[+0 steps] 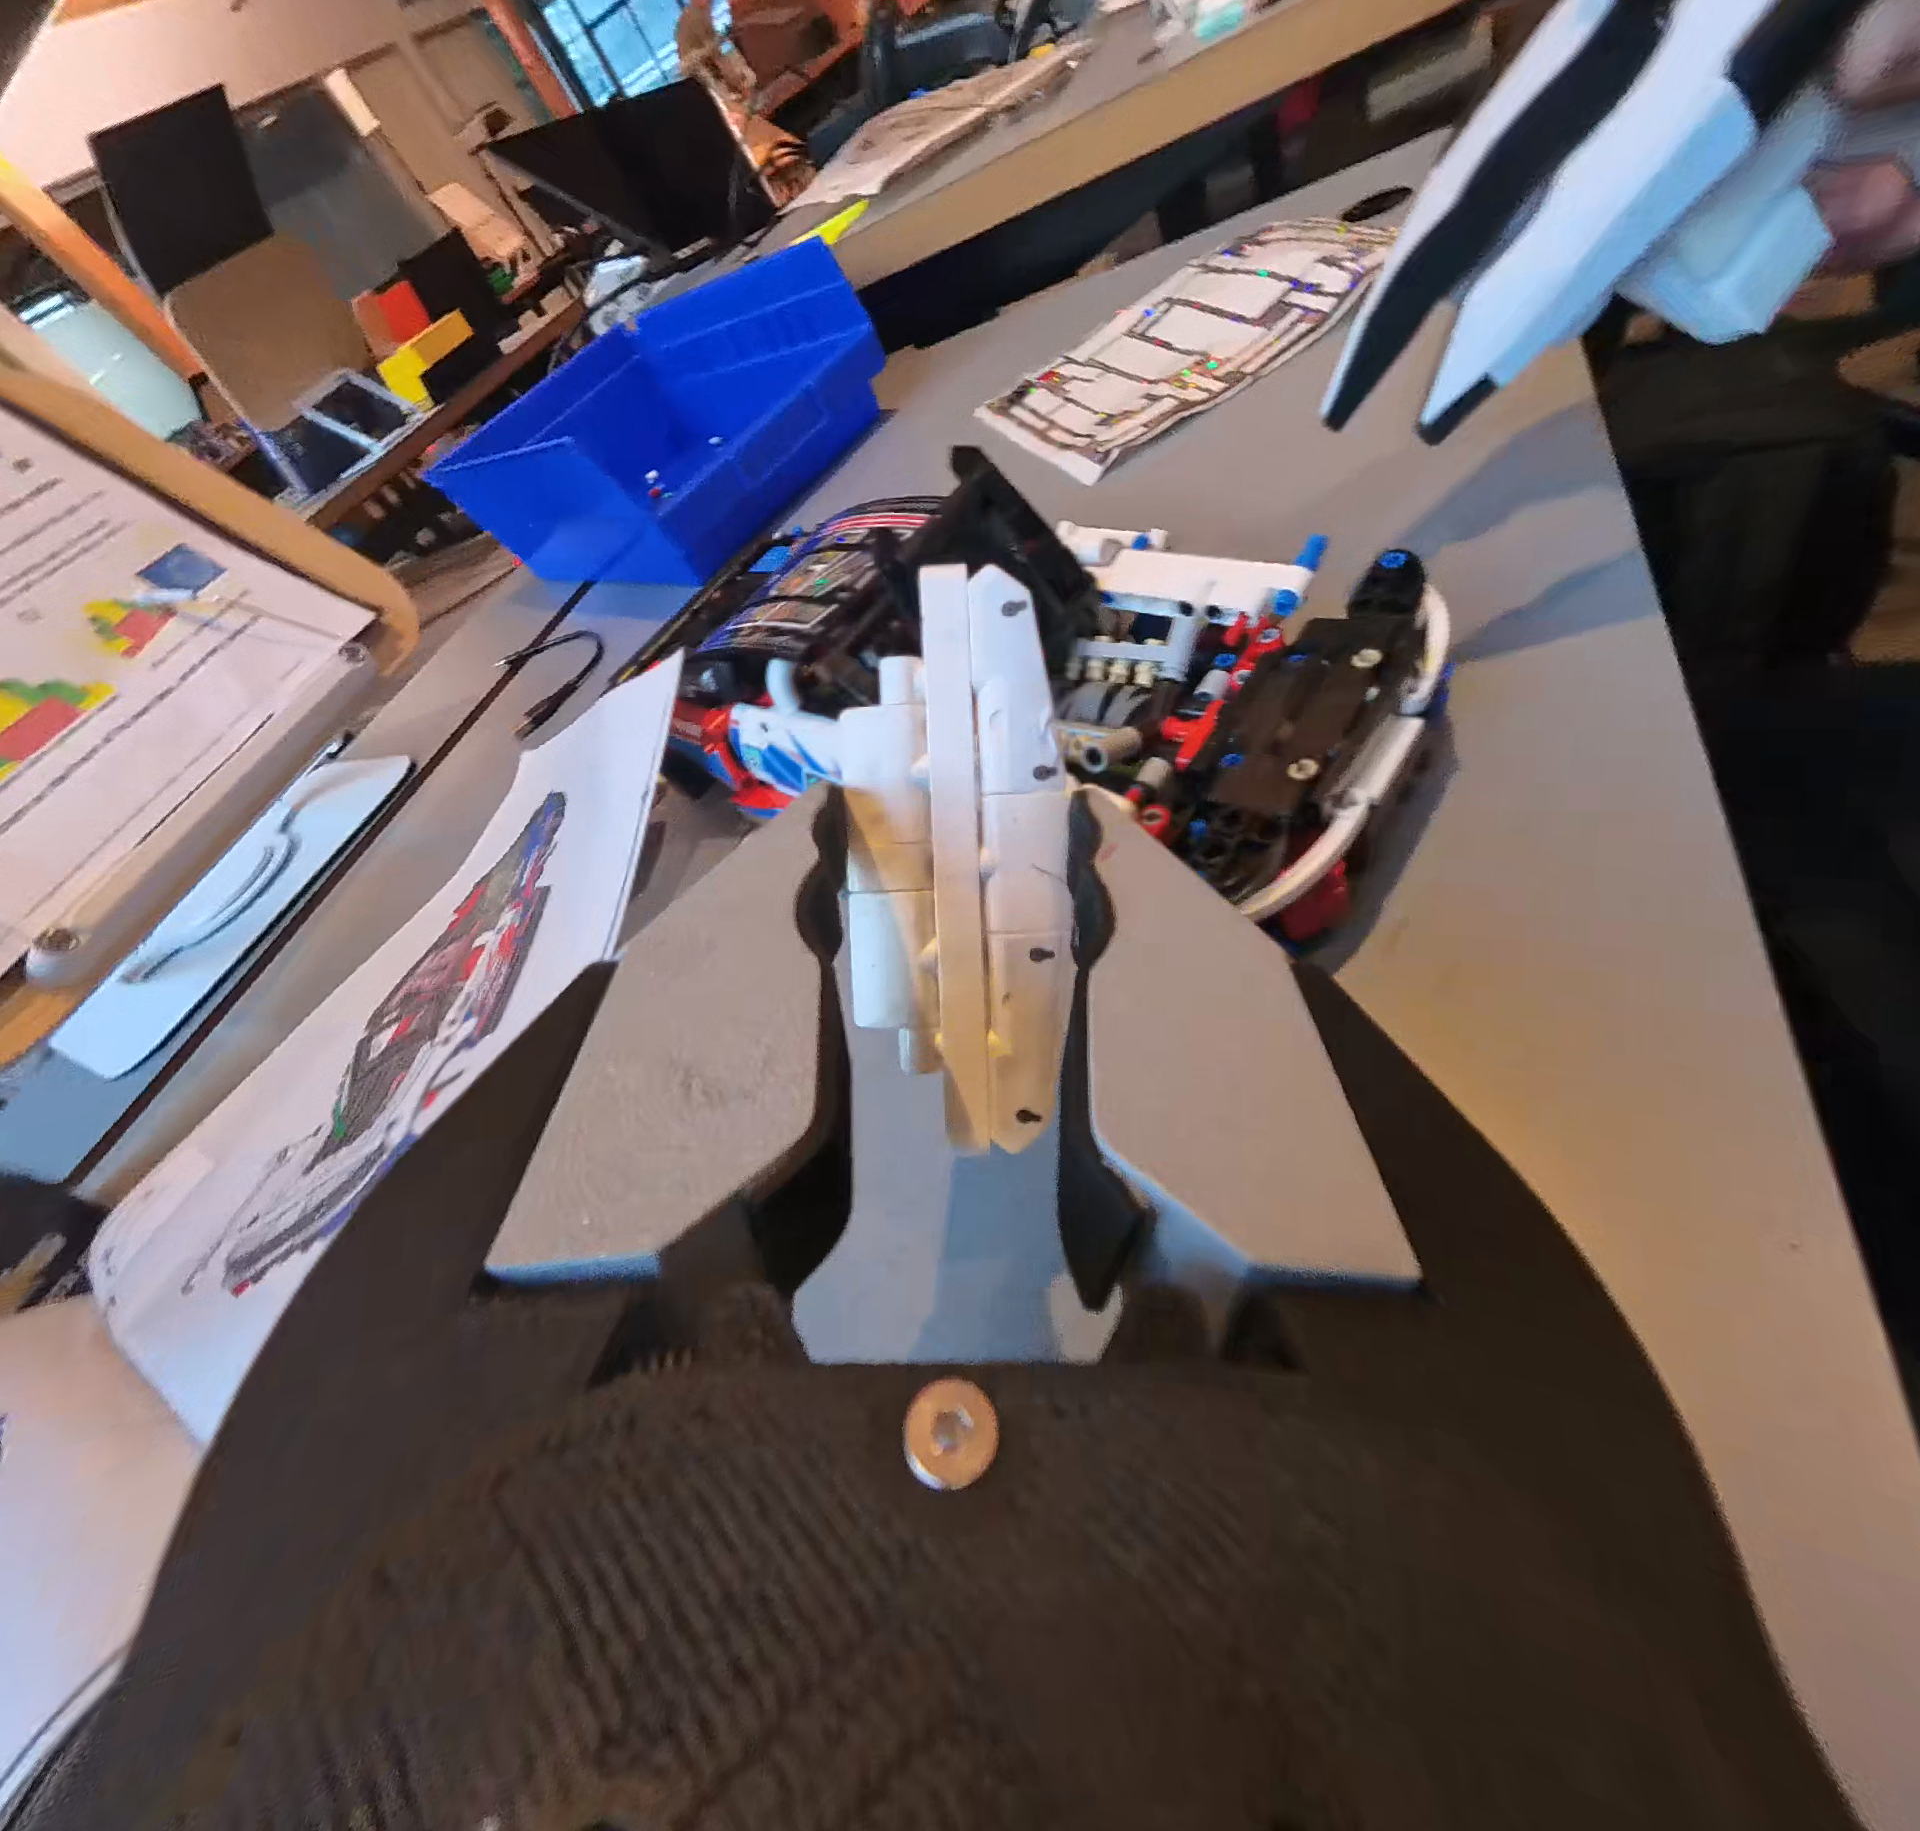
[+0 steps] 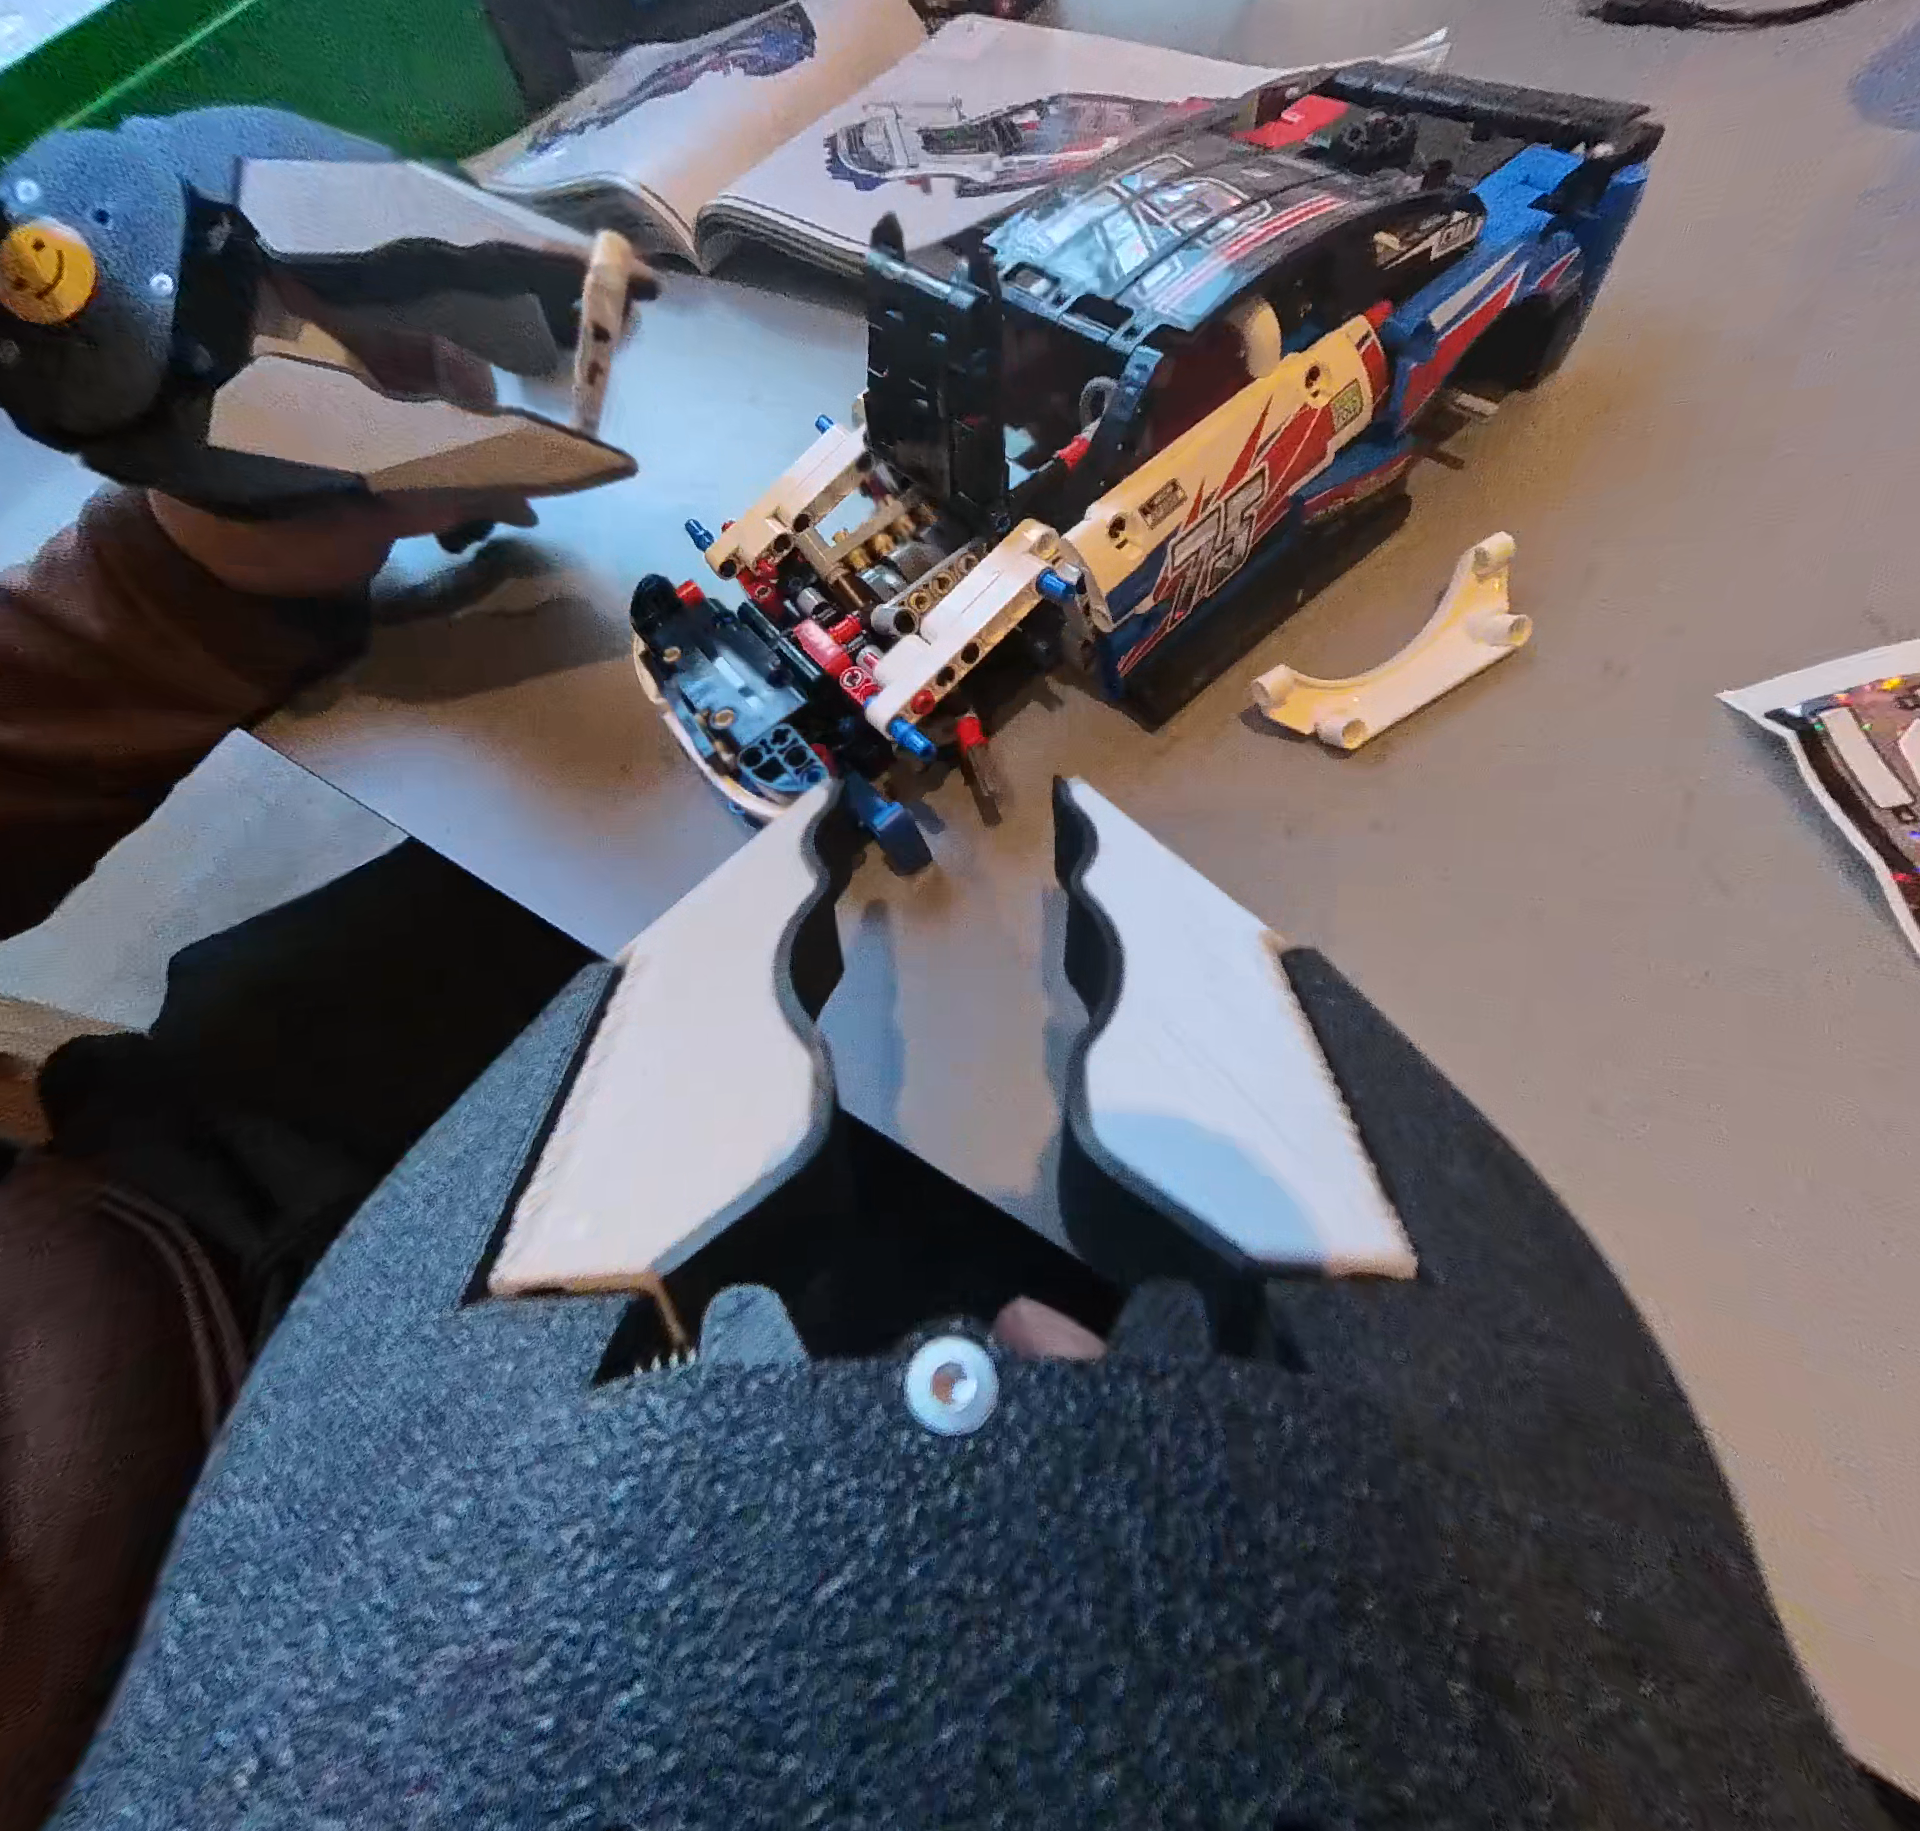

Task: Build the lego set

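A partly built Lego race car (image 2: 1195, 451), blue, white, red and black, lies on the grey table (image 2: 1455, 1002) with its open front frame toward me. It also shows in the left wrist view (image 1: 1247, 701). My left gripper (image 1: 956, 815) is shut on a white Lego panel assembly (image 1: 987, 846) and holds it above the table, short of the car's front. In the right wrist view the left gripper (image 2: 623, 363) and the panel (image 2: 601, 327) are at upper left. My right gripper (image 2: 943, 794) is open and empty, just in front of the car's nose. It also shows in the left wrist view (image 1: 1387, 425).
A white arch piece (image 2: 1392, 659) lies to the right of the car. An open instruction booklet (image 2: 831, 119) lies behind it. A sticker sheet (image 2: 1860, 763), a blue bin (image 1: 675, 431), a green box (image 2: 260, 25) and a black cable (image 2: 1714, 5) are around. The table edge (image 2: 416, 825) is at front left. The white arch piece (image 2: 1392, 659) is about 10 centimetres from my right fingertips and 20 centimetres from my left.
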Demonstrator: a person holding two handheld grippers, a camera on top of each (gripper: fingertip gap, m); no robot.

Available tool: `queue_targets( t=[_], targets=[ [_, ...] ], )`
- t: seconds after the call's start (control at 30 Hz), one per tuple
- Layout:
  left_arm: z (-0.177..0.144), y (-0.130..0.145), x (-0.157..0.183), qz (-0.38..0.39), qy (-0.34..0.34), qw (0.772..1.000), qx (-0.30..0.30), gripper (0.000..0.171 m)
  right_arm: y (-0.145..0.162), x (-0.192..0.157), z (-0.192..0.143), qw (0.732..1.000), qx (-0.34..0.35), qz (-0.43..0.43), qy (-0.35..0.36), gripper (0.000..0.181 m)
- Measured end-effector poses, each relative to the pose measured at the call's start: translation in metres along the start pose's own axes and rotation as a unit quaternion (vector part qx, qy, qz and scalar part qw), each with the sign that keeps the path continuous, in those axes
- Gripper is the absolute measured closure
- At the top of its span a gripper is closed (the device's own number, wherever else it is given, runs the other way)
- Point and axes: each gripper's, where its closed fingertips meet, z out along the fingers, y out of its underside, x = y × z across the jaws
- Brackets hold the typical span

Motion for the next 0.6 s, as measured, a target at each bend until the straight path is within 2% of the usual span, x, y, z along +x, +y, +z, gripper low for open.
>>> queue_targets(
  t=[0.1, 0.2, 0.3, 0.4, 0.53, 0.57, 0.6],
  targets=[
    [0.003, -0.012, 0.006, 0.011, 0.004, 1.000, 0.022, 0.131, 0.006, 0.001, 0.003, 0.999, -0.014, 0.016, -0.029, 0.141],
    [0.004, -0.017, -0.011, -0.006, -0.040, 0.999, 0.030, 0.131, 0.008, -0.006, 0.006, 0.998, 0.005, 0.007, -0.065, 0.155],
    [0.004, -0.016, -0.018, -0.016, -0.053, 0.998, 0.029, 0.131, 0.011, 0.006, 0.007, 0.998, -0.003, -0.044, -0.035, 0.152],
    [0.008, -0.011, -0.018, -0.012, -0.060, 0.998, 0.020, 0.131, -0.012, 0.023, 0.007, 0.997, 0.037, -0.063, -0.008, 0.145],
    [0.000, -0.016, -0.018, -0.015, -0.061, 0.996, 0.064, 0.132, -0.040, 0.051, -0.001, 0.992, 0.117, -0.051, -0.020, 0.146],
    [-0.003, -0.017, -0.020, -0.002, -0.079, 0.994, 0.070, 0.132, -0.042, 0.052, -0.003, 0.990, 0.131, -0.027, -0.052, 0.152],
    [0.000, -0.014, -0.018, 0.011, -0.082, 0.995, 0.055, 0.132, -0.046, 0.051, -0.008, 0.985, 0.151, 0.001, -0.085, 0.168]
  ],
)
